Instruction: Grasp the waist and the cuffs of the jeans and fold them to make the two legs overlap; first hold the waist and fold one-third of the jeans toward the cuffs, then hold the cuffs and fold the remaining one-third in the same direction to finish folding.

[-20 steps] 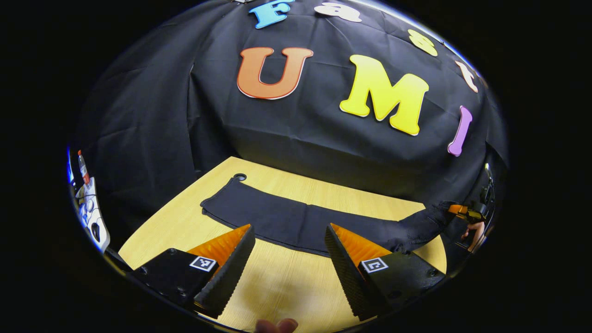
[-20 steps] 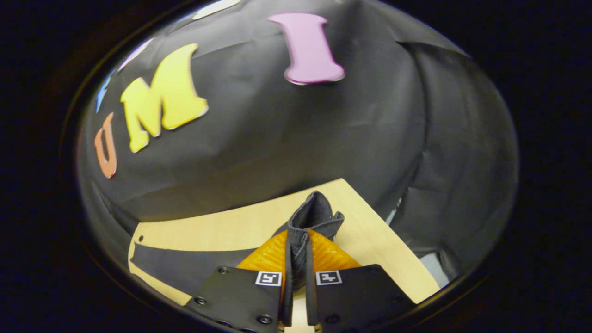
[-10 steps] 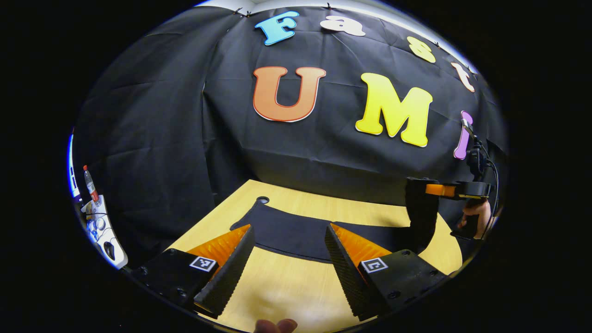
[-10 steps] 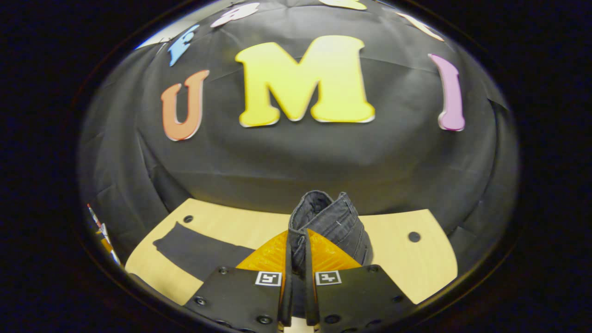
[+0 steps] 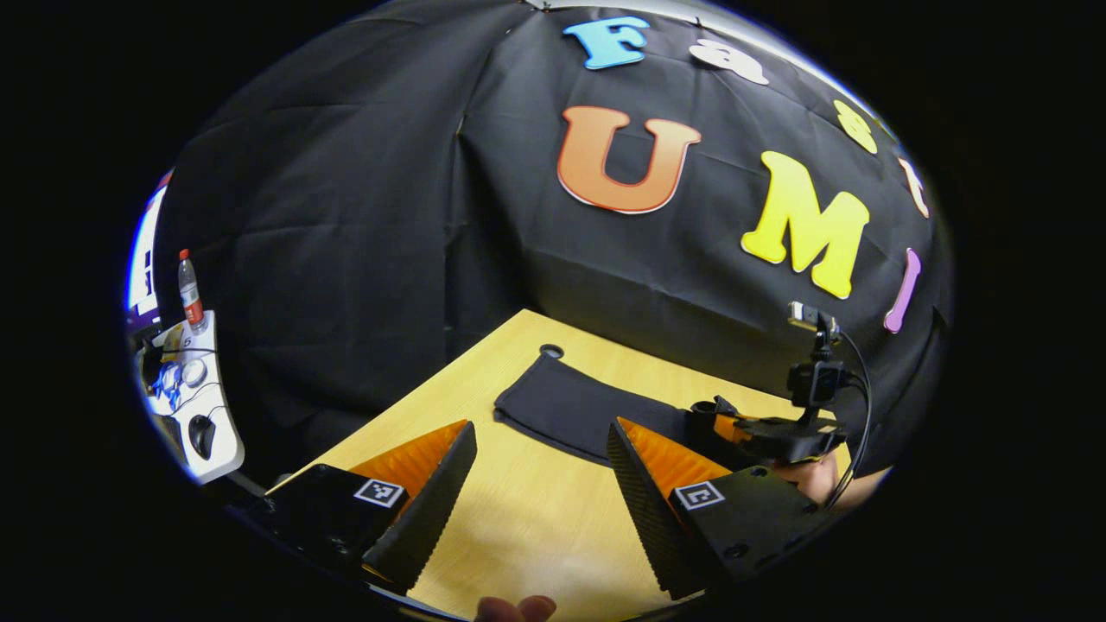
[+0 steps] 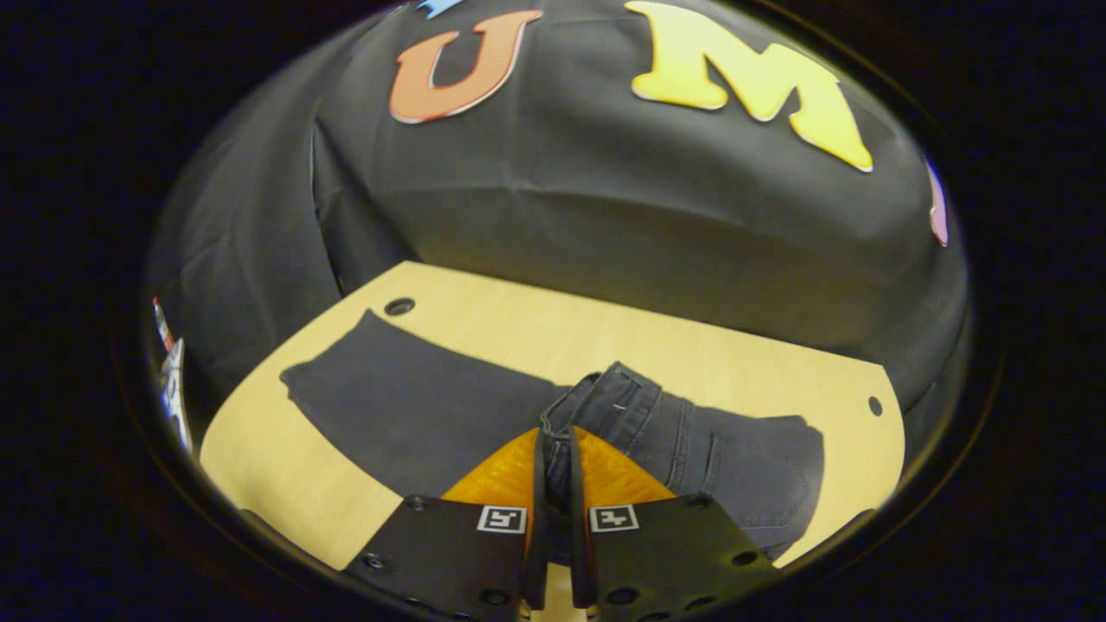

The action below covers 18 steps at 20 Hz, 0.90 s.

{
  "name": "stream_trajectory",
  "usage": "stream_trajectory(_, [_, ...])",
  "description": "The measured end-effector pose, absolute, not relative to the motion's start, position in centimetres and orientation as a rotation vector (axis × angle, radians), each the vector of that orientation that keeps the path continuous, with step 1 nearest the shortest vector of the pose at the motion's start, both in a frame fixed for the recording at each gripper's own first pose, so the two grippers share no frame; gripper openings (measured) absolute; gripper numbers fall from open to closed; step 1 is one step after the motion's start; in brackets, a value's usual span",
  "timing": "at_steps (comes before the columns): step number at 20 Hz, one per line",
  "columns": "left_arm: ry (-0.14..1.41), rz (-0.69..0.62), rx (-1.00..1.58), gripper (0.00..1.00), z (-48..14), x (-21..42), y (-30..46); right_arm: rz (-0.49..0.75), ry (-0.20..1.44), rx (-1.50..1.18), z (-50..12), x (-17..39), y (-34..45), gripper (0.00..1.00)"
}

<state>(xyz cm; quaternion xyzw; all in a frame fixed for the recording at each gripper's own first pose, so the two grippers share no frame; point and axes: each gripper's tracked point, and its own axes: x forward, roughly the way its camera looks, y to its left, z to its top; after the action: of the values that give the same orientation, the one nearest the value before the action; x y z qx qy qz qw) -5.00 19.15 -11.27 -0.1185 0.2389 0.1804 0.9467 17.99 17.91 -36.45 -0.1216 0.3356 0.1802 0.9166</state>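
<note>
Dark jeans [image 6: 406,415] lie along the light wooden table [image 6: 536,324], legs together, cuffs toward the far left. My right gripper [image 6: 553,436] is shut on the waistband [image 6: 618,402], held low over the legs, so the upper part [image 6: 752,471] lies doubled back on itself. In the left gripper view the cuff end of the jeans [image 5: 566,406] lies flat ahead. My left gripper [image 5: 540,432] hangs open over bare table in front of it, with nothing between its fingers. The right gripper [image 5: 752,432] and the hand holding it show further right.
Round holes mark the table's corners [image 6: 399,306] [image 6: 875,405] [image 5: 550,352]. A white side surface [image 5: 203,415] with a bottle [image 5: 187,285] and small items stands off to the left. Black cloth walls close the back and sides.
My right gripper has brought the raised waistband down and across toward the cuffs, laying the upper part over the legs. The left gripper stayed open and turned to the left.
</note>
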Motion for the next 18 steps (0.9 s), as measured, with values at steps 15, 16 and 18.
stream_trajectory(15, [0.588,0.412,-0.573,0.98,-17.5,-1.1,23.3,0.568,0.731,-0.266,-31.7,9.8,18.6,0.95])
stream_trajectory(16, [0.611,0.421,-0.651,0.98,-18.5,0.0,23.1,0.574,0.719,-0.268,-30.5,9.0,17.6,0.95])
stream_trajectory(18, [0.659,0.440,-0.812,0.98,-20.7,2.1,23.5,0.570,0.704,-0.271,-28.4,7.5,15.2,0.93])
